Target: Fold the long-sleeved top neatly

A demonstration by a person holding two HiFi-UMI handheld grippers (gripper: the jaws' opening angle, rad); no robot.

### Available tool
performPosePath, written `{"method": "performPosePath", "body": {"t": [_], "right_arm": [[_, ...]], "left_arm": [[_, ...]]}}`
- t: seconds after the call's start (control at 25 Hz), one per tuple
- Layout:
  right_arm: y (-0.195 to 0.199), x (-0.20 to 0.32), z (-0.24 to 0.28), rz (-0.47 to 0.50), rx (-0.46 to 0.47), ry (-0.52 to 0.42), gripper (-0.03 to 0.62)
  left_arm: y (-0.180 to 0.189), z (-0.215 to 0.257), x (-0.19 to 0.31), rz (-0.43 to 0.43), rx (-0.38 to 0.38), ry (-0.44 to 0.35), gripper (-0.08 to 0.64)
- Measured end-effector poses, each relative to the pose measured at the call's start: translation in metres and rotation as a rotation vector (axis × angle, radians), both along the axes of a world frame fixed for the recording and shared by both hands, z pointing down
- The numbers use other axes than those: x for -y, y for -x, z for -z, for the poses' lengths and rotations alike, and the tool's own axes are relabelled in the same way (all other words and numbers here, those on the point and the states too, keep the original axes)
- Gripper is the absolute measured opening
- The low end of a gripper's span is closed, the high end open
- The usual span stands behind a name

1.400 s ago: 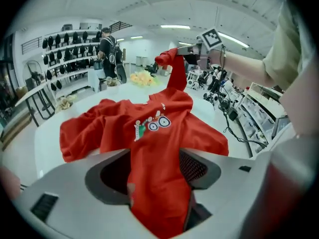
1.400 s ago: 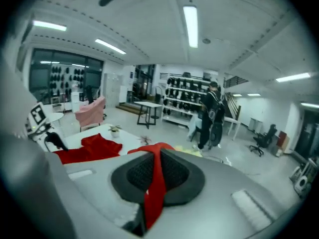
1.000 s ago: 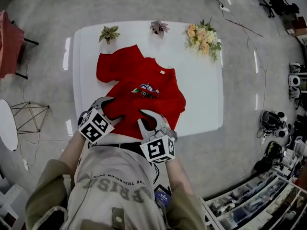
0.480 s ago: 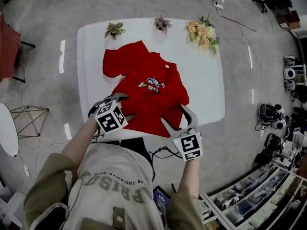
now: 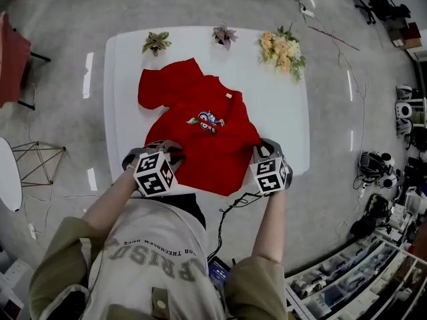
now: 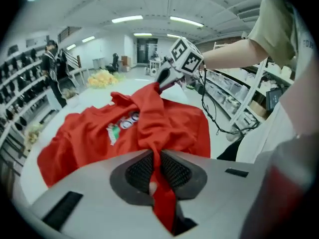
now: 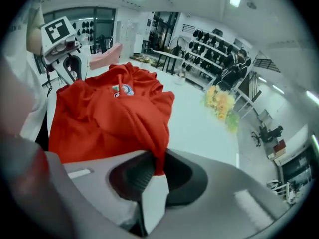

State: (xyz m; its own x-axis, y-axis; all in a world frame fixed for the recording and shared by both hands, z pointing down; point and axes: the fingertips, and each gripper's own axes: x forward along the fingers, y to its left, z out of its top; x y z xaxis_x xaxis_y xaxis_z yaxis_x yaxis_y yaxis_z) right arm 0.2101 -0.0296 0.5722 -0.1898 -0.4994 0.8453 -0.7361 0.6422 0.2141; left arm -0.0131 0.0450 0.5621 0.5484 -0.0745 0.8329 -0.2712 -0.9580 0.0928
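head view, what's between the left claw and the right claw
Only the red top: its lower part spans from the left claw to the right claw, each shut on the cloth. The head view shows this.

Head view: marker cubes of left gripper [image 5: 163, 153] and right gripper [image 5: 267, 149] hide the red top's [image 5: 200, 145] near corners; chest print [image 5: 208, 121] too small to identify; red object [image 5: 10, 65], far left, cut off at the edge.
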Motion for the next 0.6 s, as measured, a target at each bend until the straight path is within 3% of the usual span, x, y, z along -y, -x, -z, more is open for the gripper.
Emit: {"method": "performPosePath", "body": {"t": [0.12,0.24,0.28,0.36,0.4,0.48,0.52,0.6], "right_arm": [[-0.025,0.030,0.045,-0.042,-0.017,-0.165,0.044],[-0.039,0.046,0.075,-0.058,-0.034,-0.292,0.044],[-0.040,0.042,0.069,-0.040,-0.054,-0.278,0.044],[-0.038,0.017,0.032,0.029,-0.089,-0.111,0.055],[-0.036,-0.002,0.011,0.064,-0.077,0.018,0.125],[-0.032,-0.027,-0.005,0.081,0.028,0.201,0.360],[-0.032,-0.025,0.002,0.061,0.105,0.213,0.368],[-0.032,0.003,0.030,0.005,0.268,0.151,0.368]], "left_arm": [[0.018,0.037,0.028,0.050,-0.038,-0.127,0.046],[0.021,0.062,0.035,0.085,-0.101,-0.117,0.044],[0.020,0.060,0.031,0.088,-0.101,-0.091,0.044],[0.020,0.038,0.015,0.063,-0.038,-0.046,0.044],[0.023,0.022,0.005,0.042,0.015,-0.031,0.044],[0.029,-0.005,-0.011,0.011,0.119,-0.027,0.046],[0.033,-0.012,-0.016,0.008,0.155,-0.031,0.059],[0.036,-0.013,-0.023,0.025,0.179,-0.011,0.189]]}}
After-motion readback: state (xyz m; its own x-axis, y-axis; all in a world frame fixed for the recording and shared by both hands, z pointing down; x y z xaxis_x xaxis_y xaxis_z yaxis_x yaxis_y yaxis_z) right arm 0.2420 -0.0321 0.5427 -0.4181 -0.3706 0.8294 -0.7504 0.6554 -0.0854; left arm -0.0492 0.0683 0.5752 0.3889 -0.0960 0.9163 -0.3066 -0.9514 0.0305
